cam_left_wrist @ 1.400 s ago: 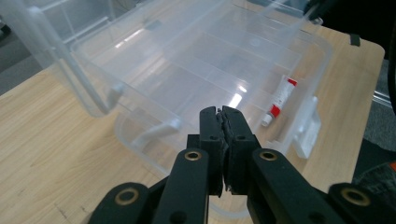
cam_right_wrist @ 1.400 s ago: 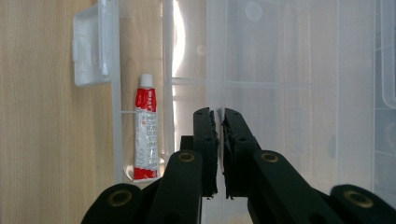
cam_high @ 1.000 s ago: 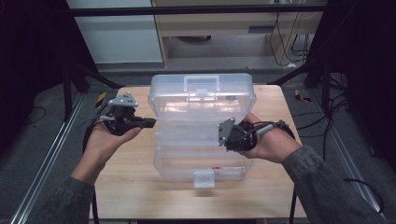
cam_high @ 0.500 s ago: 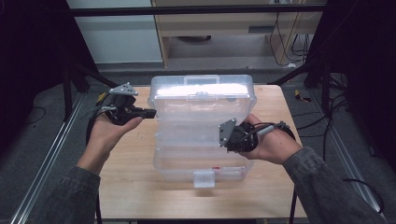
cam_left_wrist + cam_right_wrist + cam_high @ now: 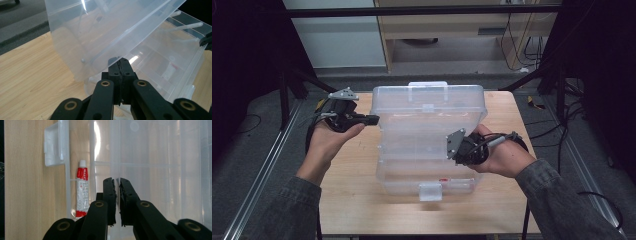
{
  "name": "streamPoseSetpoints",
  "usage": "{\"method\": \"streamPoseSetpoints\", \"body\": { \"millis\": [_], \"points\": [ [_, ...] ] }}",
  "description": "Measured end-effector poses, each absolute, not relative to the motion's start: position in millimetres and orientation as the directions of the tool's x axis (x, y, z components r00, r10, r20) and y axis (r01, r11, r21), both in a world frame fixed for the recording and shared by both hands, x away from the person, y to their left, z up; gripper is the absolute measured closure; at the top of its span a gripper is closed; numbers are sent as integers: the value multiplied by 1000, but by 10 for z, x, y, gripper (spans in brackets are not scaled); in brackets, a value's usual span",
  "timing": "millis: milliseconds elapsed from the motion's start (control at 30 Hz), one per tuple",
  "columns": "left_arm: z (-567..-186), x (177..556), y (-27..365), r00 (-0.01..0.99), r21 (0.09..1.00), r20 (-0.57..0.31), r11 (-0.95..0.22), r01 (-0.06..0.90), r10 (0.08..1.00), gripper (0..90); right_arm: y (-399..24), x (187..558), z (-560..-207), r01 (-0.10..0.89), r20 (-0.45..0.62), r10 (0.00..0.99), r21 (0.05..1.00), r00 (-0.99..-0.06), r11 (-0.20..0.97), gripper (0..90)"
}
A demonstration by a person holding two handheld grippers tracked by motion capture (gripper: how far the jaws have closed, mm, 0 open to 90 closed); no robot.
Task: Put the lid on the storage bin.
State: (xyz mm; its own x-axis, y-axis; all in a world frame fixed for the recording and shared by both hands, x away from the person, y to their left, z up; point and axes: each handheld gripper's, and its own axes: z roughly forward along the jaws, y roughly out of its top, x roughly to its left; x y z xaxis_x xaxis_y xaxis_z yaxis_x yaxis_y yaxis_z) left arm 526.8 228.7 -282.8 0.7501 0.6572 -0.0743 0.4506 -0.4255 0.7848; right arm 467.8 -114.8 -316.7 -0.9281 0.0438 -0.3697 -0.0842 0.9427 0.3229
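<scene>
A clear plastic organiser box [image 5: 387, 180] lies on the wooden table [image 5: 347, 200]. Its hinged lid [image 5: 427, 115] is tilted up toward the far side. My left gripper [image 5: 373, 119] is at the lid's left edge, jaws shut on the lid's rim [image 5: 95, 57], with one tip [image 5: 113, 60] seen through the plastic. My right gripper [image 5: 452, 151] is shut on the box's right side wall [image 5: 117, 157], which runs between its jaws [image 5: 117, 181]. A red and white tube [image 5: 82, 192] lies in a compartment near the front latch [image 5: 52, 147].
The white latch tab [image 5: 430, 191] sticks out at the box's near edge. A handle [image 5: 428, 86] tops the raised lid. Bare table [image 5: 32, 75] lies left of the box. Metal frame rails [image 5: 257, 200] and cables [image 5: 562, 125] flank the table on the grey floor.
The left gripper has risen and moved away from me with the lid's edge, so the lid now stands more open. The right hand has stayed on the box.
</scene>
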Motion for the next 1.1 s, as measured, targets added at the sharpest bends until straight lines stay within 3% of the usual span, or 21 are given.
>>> {"method": "streamPoseSetpoints", "body": {
  "millis": [300, 400, 433, 467, 500, 533, 633, 667, 933, 1100],
  "points": [
    [-2836, 5251, 2285, 754, 783, -74, -431, 449, 652, 895, -1149, 4676, -3173, -76, -362, 50, 326, -931, 942, 825],
    [-2854, 5235, 2292, 759, 780, -74, -436, 448, 647, 894, -1178, 4670, -3185, -49, -351, 83, 353, -933, 934, 673],
    [-2854, 5235, 2292, 759, 780, -74, -436, 448, 647, 894, -1178, 4670, -3185, -49, -351, 83, 353, -933, 934, 673],
    [-2864, 5225, 2298, 760, 778, -71, -441, 447, 646, 894, -1215, 4664, -3189, -29, -346, 111, 376, -932, 926, 594],
    [-2864, 5225, 2298, 760, 778, -71, -441, 447, 646, 893, -1215, 4664, -3189, -29, -346, 111, 376, -932, 926, 594],
    [-2872, 5221, 2300, 762, 778, -73, -441, 447, 644, 893, -1272, 4656, -3194, -5, -338, 144, 404, -930, 915, 520],
    [-2889, 5211, 2309, 771, 781, -76, -443, 441, 632, 893, -1341, 4637, -3198, 20, -327, 179, 437, -928, 899, 461],
    [-2899, 5203, 2312, 771, 781, -77, -442, 441, 633, 893, -1418, 4610, -3205, 50, -324, 224, 467, -919, 883, 383],
    [-2965, 5128, 2303, 778, 780, -77, -449, 436, 623, 894, -1689, 4515, -3194, 150, -293, 352, 541, -889, 828, 217],
    [-3017, 5063, 2290, 789, 779, -66, -462, 424, 611, 894, -1831, 4449, -3214, 191, -288, 402, 554, -869, 810, 195]
  ]
}}
